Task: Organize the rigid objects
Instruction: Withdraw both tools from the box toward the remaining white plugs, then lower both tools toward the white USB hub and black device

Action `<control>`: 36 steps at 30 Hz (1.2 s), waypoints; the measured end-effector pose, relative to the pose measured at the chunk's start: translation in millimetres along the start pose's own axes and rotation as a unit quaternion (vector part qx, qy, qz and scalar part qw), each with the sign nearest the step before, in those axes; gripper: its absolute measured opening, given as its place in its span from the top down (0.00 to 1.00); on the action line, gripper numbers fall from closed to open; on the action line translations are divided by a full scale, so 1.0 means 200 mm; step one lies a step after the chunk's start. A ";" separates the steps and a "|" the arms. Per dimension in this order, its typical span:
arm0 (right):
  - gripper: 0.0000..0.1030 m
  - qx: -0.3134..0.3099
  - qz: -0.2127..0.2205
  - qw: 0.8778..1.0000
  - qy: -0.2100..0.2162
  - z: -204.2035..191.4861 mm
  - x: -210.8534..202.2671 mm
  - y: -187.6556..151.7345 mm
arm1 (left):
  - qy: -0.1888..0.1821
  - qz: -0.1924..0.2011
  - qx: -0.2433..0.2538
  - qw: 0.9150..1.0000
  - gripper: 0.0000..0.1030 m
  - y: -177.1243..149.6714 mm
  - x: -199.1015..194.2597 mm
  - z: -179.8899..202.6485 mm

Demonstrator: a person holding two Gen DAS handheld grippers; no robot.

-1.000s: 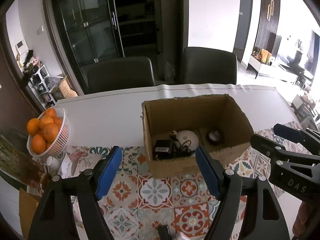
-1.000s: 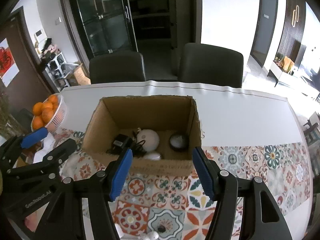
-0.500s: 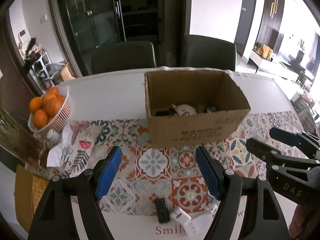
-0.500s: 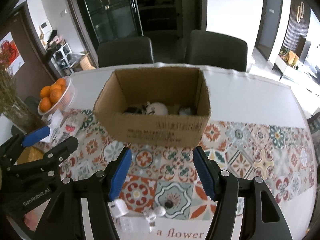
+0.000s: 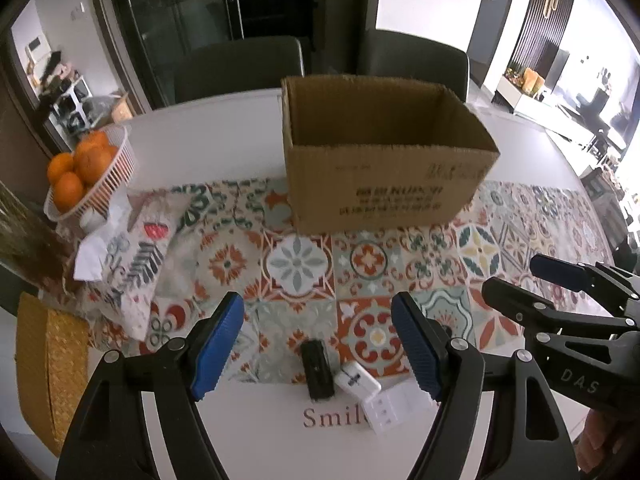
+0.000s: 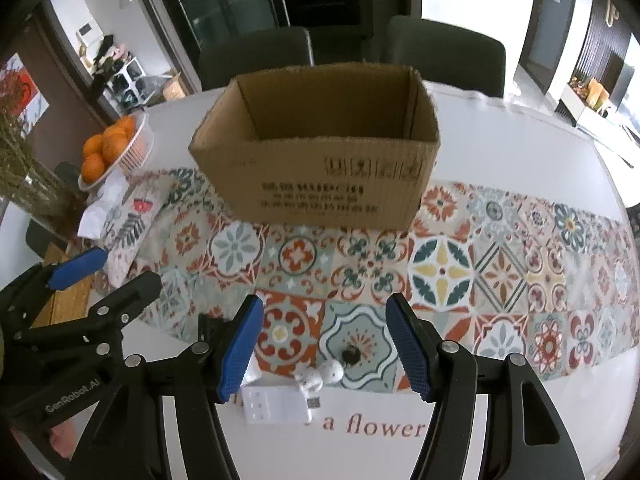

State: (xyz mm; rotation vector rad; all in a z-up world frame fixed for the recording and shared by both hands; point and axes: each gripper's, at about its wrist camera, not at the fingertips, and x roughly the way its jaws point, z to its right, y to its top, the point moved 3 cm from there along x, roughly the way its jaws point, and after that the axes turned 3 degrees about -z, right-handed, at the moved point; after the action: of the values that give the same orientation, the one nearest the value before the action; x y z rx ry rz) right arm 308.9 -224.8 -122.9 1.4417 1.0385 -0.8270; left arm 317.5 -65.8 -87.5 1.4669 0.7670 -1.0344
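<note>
An open cardboard box stands on the patterned table runner; it also shows in the right wrist view. Its contents are hidden by the front wall. Near the front edge lie a black rectangular device, a small white plug and a white power strip. The right wrist view shows the power strip, white earbud-like pieces and a small dark round item. My left gripper is open above the black device. My right gripper is open above the white pieces.
A white basket of oranges stands at the left, with a printed cloth pouch beside it. A woven yellow mat lies at the left front edge. Two dark chairs stand behind the table.
Both grippers have pulled back from over the box toward the table's front edge and dropped lower. The small items at the front have come into view. Both stay open.
</note>
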 end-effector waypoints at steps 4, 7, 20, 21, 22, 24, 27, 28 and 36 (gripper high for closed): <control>0.37 0.001 -0.019 1.000 0.004 -0.01 0.04 -0.05 | -0.011 -0.021 0.004 1.000 0.26 -0.06 0.04 0.01; 0.37 0.006 -0.031 0.999 0.005 -0.01 0.07 -0.09 | -0.016 -0.033 0.008 0.999 0.26 -0.09 0.07 0.02; 0.37 0.008 -0.079 0.997 0.011 0.00 0.19 -0.27 | -0.021 -0.053 0.069 0.996 0.27 -0.23 0.15 0.07; 0.37 0.007 -0.082 0.997 0.010 0.00 0.20 -0.28 | -0.022 -0.056 0.072 0.996 0.27 -0.25 0.16 0.07; 0.37 0.008 -0.083 0.996 0.010 0.00 0.20 -0.29 | -0.021 -0.059 0.073 0.995 0.27 -0.26 0.16 0.07; 0.37 0.009 -0.089 0.996 0.015 -0.01 0.21 -0.32 | -0.024 -0.062 0.070 0.995 0.27 -0.28 0.17 0.07; 0.37 0.008 -0.100 0.995 0.020 -0.03 0.23 -0.36 | -0.022 -0.071 0.062 0.995 0.27 -0.33 0.19 0.05; 0.37 0.007 -0.102 0.995 0.021 -0.03 0.24 -0.37 | -0.023 -0.072 0.059 0.995 0.27 -0.34 0.19 0.05; 0.37 -0.003 -0.140 0.989 0.036 -0.10 0.32 -0.48 | -0.019 -0.095 0.040 0.994 0.27 -0.48 0.22 -0.02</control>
State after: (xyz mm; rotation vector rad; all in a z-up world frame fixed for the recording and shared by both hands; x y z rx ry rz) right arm 241.6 -196.8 -215.2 1.3462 1.3171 -0.9771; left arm 249.2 -50.8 -168.2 1.4583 0.8578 -1.2472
